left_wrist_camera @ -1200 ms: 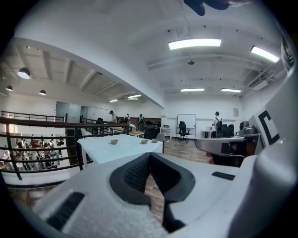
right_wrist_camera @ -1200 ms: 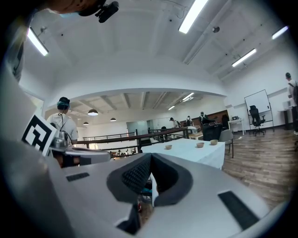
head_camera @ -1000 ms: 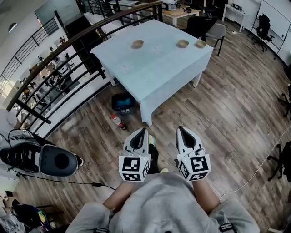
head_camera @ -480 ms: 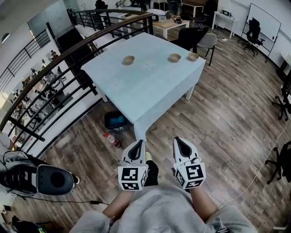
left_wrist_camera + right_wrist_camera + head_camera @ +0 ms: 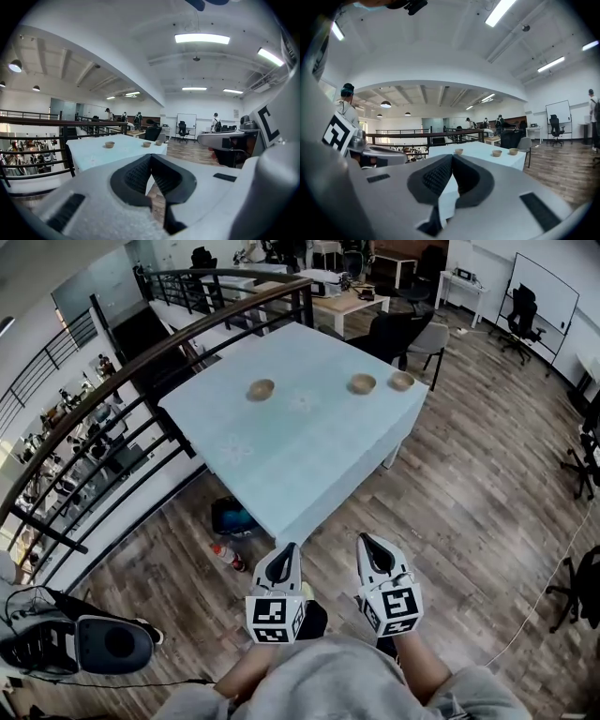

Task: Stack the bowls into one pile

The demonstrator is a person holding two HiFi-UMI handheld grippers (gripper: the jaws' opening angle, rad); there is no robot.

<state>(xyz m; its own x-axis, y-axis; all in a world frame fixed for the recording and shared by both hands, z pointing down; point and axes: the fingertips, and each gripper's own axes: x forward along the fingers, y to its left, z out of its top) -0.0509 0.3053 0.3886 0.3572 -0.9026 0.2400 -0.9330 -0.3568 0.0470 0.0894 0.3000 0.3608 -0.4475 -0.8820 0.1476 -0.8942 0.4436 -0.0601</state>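
Three small tan bowls stand apart on the far half of a table with a pale blue cloth (image 5: 281, 451): a left bowl (image 5: 262, 388), a middle bowl (image 5: 362, 382) and a right bowl (image 5: 401, 381). The same bowls show far off in the left gripper view (image 5: 109, 144) (image 5: 146, 144) (image 5: 159, 142) and in the right gripper view (image 5: 459, 151) (image 5: 497, 153) (image 5: 513, 151). My left gripper (image 5: 290, 547) and right gripper (image 5: 364, 541) are held side by side over the wooden floor, short of the table's near corner. Both are shut and hold nothing (image 5: 151, 157) (image 5: 452, 157).
A dark curved railing (image 5: 150, 357) runs along the table's left side. A dark bag (image 5: 232, 517) and a bottle (image 5: 228, 557) lie on the floor by the near corner. A grey chair (image 5: 429, 338) stands behind the table and office chairs (image 5: 586, 451) at the right. A black-and-white device (image 5: 89, 643) sits at lower left.
The table has come nearer and lower in the head view as the person moves toward it. Both grippers stay shut, side by side, in front of the body.
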